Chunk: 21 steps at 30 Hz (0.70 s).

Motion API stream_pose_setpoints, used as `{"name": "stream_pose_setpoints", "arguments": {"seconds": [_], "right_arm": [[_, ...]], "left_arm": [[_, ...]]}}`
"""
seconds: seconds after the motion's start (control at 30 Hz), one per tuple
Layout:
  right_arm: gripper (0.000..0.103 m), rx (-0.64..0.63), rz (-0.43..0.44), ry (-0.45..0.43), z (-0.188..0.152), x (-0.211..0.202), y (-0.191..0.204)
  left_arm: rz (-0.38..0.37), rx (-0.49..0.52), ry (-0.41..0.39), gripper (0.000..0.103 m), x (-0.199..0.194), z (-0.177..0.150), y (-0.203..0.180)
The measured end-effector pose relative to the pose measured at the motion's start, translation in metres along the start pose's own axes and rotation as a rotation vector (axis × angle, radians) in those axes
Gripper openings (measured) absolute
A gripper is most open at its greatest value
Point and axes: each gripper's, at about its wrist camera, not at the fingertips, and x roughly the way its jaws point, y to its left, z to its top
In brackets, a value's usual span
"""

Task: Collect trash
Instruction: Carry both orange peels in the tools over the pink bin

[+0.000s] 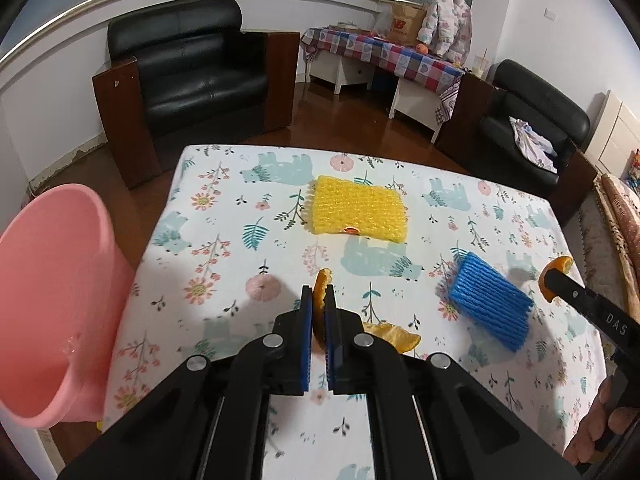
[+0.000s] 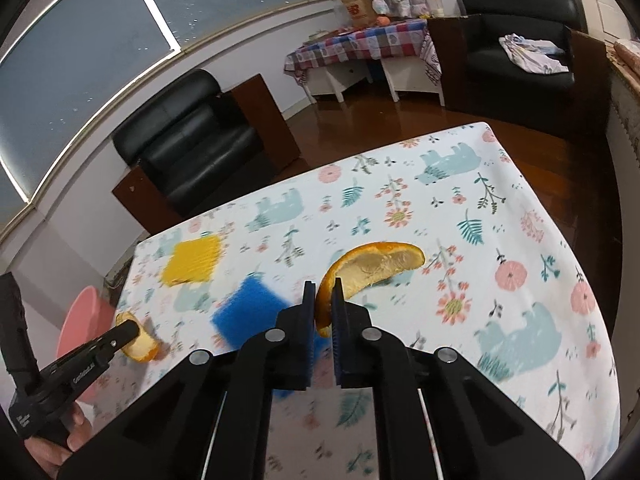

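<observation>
Left hand-held gripper (image 1: 318,294): blue pads clamped on an orange peel piece (image 1: 320,280), held edge-on just above the bench (image 1: 224,240). A second peel strip (image 1: 394,336) shows just right of the jaws; cannot tell whether it is joined to the held piece.

Right hand-held gripper (image 2: 325,290): jaws clamped on a larger orange peel wedge (image 2: 372,268), pith side facing the camera, raised over the floral-and-bear tablecloth.

Still on the bench: yellow foam fruit net (image 1: 356,210) near the far middle, blue foam fruit net (image 1: 490,300) to its right, the two well apart.

Pink bucket (image 1: 52,300) stands beside the bench's left edge, tilted mouth toward the camera.

Writing: "DAS" reads on the right gripper's arm (image 1: 616,320) in the left view. The left gripper's arm (image 2: 80,368) carries small print, too blurred to read. A brown paper bag (image 1: 404,20) on the far checked table bears a red logo, not legible.
</observation>
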Motion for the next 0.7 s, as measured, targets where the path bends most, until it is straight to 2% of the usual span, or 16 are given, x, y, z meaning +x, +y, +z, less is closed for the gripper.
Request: {"name": "stream_pose_setpoints", "arguments": {"seconds": [0.7], "right_arm": [[0.008, -0.141, 0.117, -0.009, -0.03, -0.047, 0.089]], "left_arm": [[-0.004, -0.044, -0.134, 0.004, -0.085, -0.012, 0.06]]}}
